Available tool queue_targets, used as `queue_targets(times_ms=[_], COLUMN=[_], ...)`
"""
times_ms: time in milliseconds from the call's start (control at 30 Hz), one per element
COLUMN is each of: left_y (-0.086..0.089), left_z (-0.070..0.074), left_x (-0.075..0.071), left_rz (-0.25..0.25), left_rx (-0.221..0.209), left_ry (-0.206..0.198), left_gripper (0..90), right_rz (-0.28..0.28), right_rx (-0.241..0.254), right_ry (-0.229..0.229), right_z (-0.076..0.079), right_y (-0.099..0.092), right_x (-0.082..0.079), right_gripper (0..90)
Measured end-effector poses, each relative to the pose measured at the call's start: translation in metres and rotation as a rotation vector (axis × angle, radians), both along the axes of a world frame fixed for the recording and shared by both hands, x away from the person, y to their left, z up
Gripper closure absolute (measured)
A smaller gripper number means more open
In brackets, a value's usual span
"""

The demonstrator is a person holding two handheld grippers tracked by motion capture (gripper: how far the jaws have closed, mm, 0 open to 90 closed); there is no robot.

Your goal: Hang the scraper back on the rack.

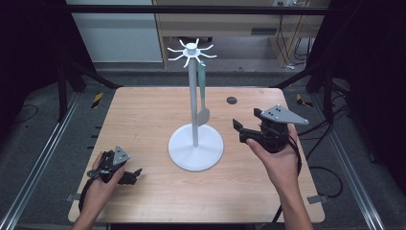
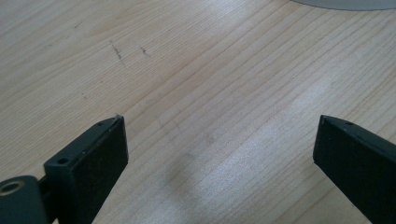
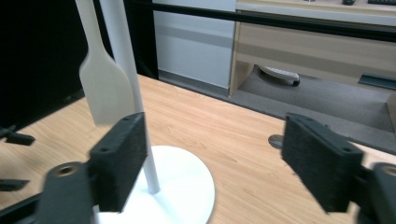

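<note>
While the spatula (image 1: 203,91) hangs from a hook of the white stand (image 1: 195,143) mid-table, the right gripper (image 1: 244,132) hovers beside it, jaws spread, seemingly about to reach in, and the left gripper (image 1: 130,175) rests low, also spread.

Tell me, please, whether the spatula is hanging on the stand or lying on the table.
Hanging. The spatula dangles from a hook atop the white stand, its blade above the base.
</note>
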State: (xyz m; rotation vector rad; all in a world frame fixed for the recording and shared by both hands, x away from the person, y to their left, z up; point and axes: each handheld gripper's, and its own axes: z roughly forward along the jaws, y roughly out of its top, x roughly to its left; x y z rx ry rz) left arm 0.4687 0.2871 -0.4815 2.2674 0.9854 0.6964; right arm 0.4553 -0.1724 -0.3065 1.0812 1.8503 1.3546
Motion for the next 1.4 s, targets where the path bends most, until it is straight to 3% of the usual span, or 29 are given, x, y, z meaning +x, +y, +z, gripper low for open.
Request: queue_targets(times_ms=[200,600,867,1400], left_y=[0.0,0.0,-0.001,-0.001], left_z=[0.0,0.0,-0.001,0.0], left_x=[0.0,0.0,0.0,0.0], left_rz=[0.0,-0.003,-0.008,-0.009], left_rx=[-0.001,0.001,0.004,0.006], left_ry=[0.0,0.001,0.002,0.003], left_gripper=[2.9,2.9,2.9,2.9], right_rz=[-0.033,-0.035,-0.054,-0.086], right_rx=[0.002,-0.03,-0.037,-0.037], right_ry=[0.024,0.109,0.149,0.198], right_z=[-0.025,-0.072,-0.091,-0.112], right_y=[-0.006,-0.005,-0.009,-0.018], right_x=[0.003,0.014,0.021,0.025], right_gripper=[10.6,8.1,7.9,7.3])
